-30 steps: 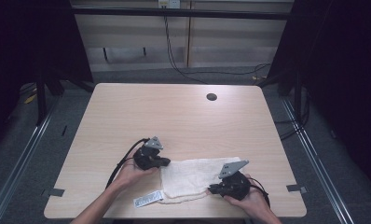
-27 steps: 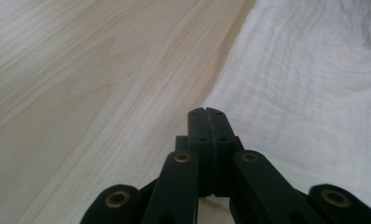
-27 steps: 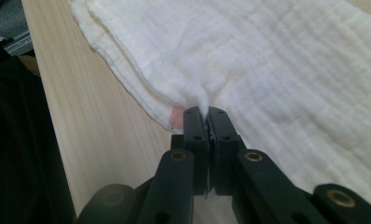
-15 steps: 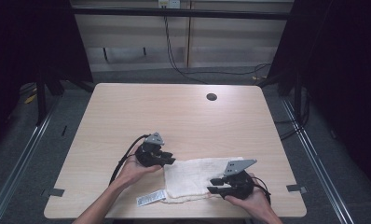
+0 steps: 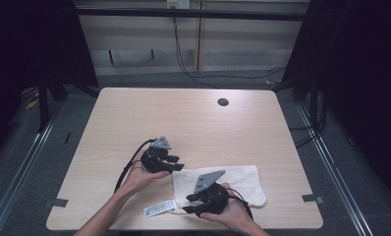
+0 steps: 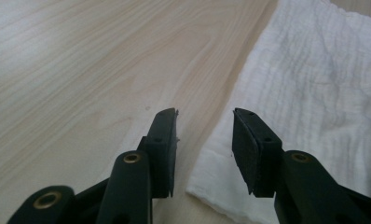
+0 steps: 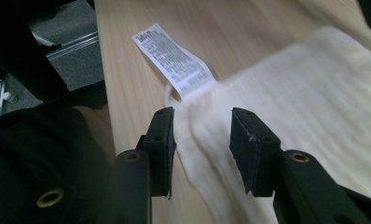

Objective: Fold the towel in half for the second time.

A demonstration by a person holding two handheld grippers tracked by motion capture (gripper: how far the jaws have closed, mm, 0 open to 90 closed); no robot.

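Observation:
A white towel [image 5: 235, 183] lies flat near the table's front edge, with a printed label [image 5: 158, 209] sticking out at its front left corner. My left gripper [image 5: 178, 162] hovers at the towel's [image 6: 314, 93] back left corner. Its jaws [image 6: 204, 114] have just been opening and stand open over the towel's edge and bare wood, gripping nothing. My right gripper [image 5: 189, 204] sits over the towel's front left part. Its jaws [image 7: 202, 112] have also just been opening and stand open above the cloth [image 7: 305, 93], just short of the label [image 7: 174, 60].
The light wooden table [image 5: 183, 123] has a round cable hole [image 5: 223, 102] at the back. Tape marks [image 5: 60, 202] [image 5: 312, 198] sit near both front corners. Dark floor and metal rails surround the table. A dark sleeve [image 7: 34, 154] is at the left in the right gripper view.
Both grippers' jaws have gone from shut to open, letting go of the towel. The right gripper has moved left along the towel's front edge. The left gripper has stayed in place.

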